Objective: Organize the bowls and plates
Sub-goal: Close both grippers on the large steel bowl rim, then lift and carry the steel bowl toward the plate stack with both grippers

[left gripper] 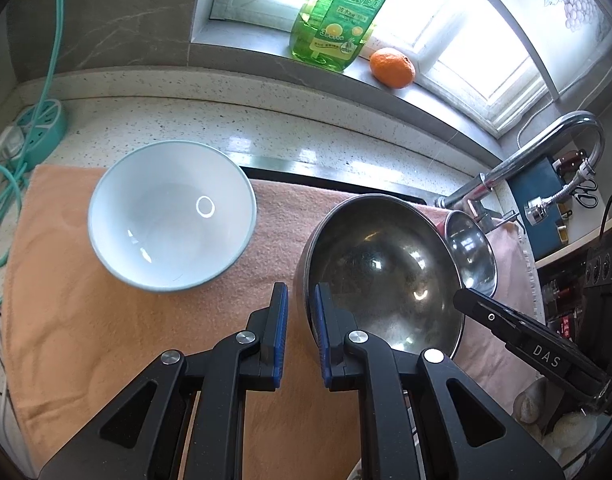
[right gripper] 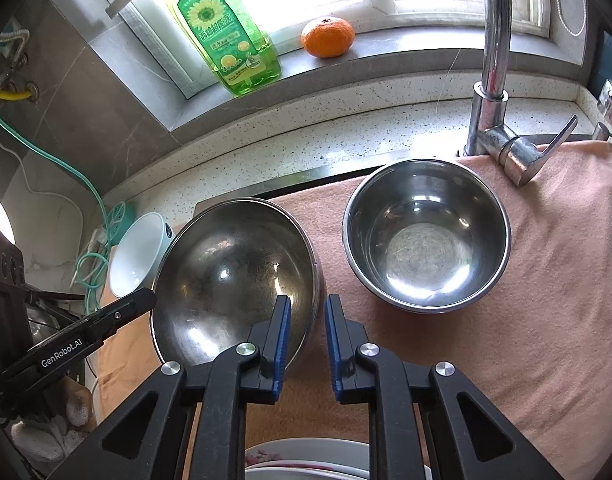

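Large steel bowl [right gripper: 233,280] tilted on the orange towel [right gripper: 526,320], between upright white bowl [left gripper: 171,216] and smaller steel bowl [right gripper: 426,240].

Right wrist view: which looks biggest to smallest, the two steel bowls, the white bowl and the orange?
1-2. Left steel bowl and right steel bowl: look alike, and nearness differs.
3. White bowl, partly hidden.
4. Orange, farthest away.

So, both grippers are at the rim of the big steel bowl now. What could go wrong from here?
1. The left gripper and the right gripper each seem to pinch only the thin rim of the large steel bowl; the smooth metal could slip or tip.
2. The white bowl and the small steel bowl stand close on either side; a swing might knock them.
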A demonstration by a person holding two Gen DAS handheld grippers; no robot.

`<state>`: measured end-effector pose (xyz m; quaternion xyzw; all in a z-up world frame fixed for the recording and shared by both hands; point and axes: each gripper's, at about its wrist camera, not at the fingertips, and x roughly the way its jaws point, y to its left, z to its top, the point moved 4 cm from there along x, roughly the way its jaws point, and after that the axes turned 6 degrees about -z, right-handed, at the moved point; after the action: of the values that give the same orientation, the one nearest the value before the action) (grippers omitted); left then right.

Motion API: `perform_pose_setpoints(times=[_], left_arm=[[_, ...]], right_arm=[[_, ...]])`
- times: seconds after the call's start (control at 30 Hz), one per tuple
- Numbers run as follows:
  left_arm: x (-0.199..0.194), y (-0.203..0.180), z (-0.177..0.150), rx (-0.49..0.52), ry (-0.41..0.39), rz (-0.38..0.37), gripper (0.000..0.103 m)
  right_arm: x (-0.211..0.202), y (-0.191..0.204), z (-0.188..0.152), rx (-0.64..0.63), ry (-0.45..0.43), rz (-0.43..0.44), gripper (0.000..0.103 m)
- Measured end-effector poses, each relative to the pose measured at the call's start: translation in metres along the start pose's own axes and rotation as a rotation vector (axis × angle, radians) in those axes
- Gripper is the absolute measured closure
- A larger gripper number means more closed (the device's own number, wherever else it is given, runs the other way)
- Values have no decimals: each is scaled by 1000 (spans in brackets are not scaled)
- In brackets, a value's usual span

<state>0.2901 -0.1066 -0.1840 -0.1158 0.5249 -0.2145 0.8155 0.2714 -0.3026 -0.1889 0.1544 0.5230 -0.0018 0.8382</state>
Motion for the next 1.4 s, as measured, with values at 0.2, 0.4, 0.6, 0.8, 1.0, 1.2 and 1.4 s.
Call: perform_pose_setpoints(times=[0.2, 0.4, 0.6, 0.8, 1.0, 1.2, 1.4], left_arm=[[4, 0, 0, 6, 6, 5, 91], [8, 0, -1, 11, 17, 2, 91], [9, 0, -3, 7, 12, -6, 95], [8, -1, -5, 8, 10, -5, 95], [3, 1, -8, -5, 4, -6, 95], [-8, 2, -12, -5, -12, -3, 95], [-19, 5, -20, -14, -21, -4, 95]], right_arm=[[6, 0, 1, -1, 14, 1, 90], [11, -2, 2, 3, 25, -2, 92], [13, -3, 0, 8, 30, 5, 94], [13, -1, 0, 6, 29, -2, 94], [10, 2, -3, 3, 29, 5, 94], [5, 6, -6, -5, 29, 14, 94], [-6, 12, -12, -23, 21, 25, 94]])
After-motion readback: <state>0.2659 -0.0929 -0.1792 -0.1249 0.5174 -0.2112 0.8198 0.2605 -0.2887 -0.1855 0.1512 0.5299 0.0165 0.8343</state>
